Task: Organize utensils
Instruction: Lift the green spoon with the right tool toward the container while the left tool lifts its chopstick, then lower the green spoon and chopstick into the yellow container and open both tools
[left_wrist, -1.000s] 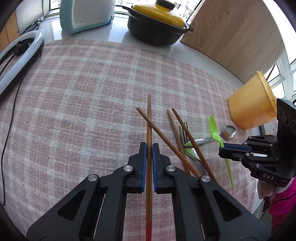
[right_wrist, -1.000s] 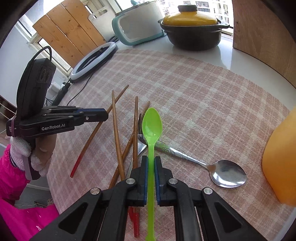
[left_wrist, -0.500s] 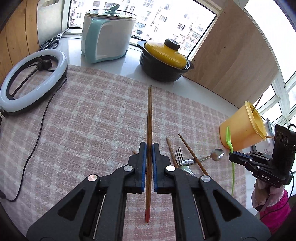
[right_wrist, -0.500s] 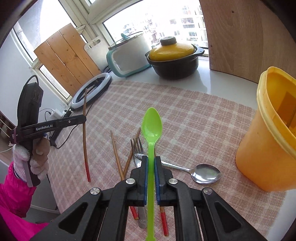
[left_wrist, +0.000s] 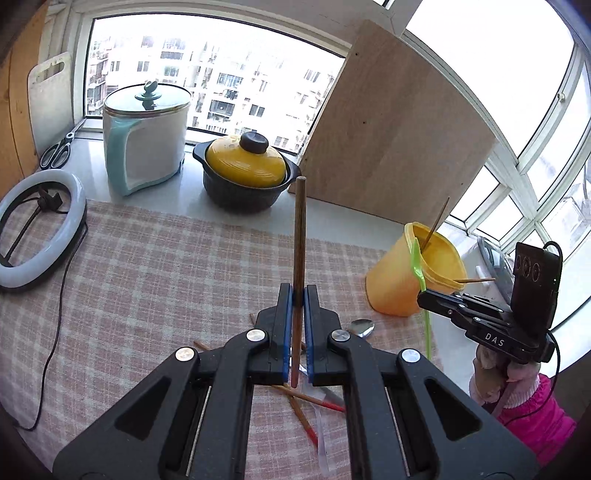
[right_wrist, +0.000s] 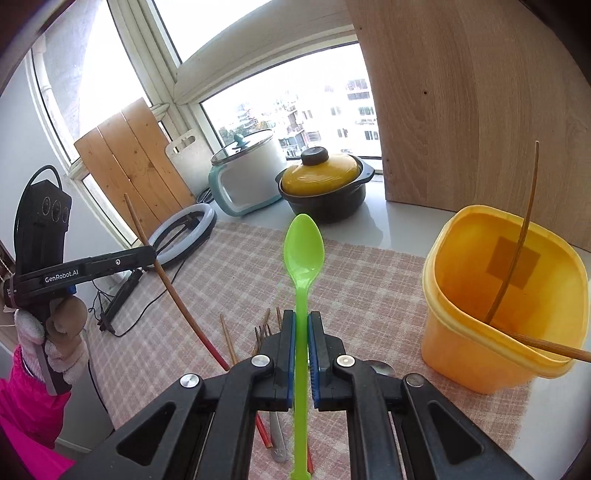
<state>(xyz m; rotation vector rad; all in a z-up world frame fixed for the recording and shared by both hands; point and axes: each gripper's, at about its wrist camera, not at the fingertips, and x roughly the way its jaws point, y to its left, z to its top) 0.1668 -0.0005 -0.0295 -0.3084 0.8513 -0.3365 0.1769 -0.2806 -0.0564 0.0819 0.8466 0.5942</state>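
L gripper (left_wrist: 297, 299), marked "GenRobot.AI", is clamping a chopstick (left_wrist: 298, 236) above the cloth (left_wrist: 166, 266); R gripper (right_wrist: 302, 325), marked "DAS", is pinching a green spoon (right_wrist: 303, 254) near the yellow tub (right_wrist: 480, 354).

Stuff you can't really see

Metal spoon (left_wrist: 361, 328) sits mostly behind the left gripper (left_wrist: 296, 295); fork (right_wrist: 261, 334) handle's hidden; ring light (left_wrist: 35, 229) is cropped at 9 o'clock.

A: Right gripper (right_wrist: 302, 325) is clamping the bright green plastic spoon (right_wrist: 303, 254) by its handle, bowl pointing up and forward.

B: Container?

A: Yellow plastic tub (right_wrist: 461, 354) is sitting right of it, holding two wooden chopsticks (right_wrist: 517, 251).

B: Left gripper (right_wrist: 149, 256)?

A: Pinching a red-tipped wooden chopstick (right_wrist: 177, 295) above the checked cloth (right_wrist: 369, 280).
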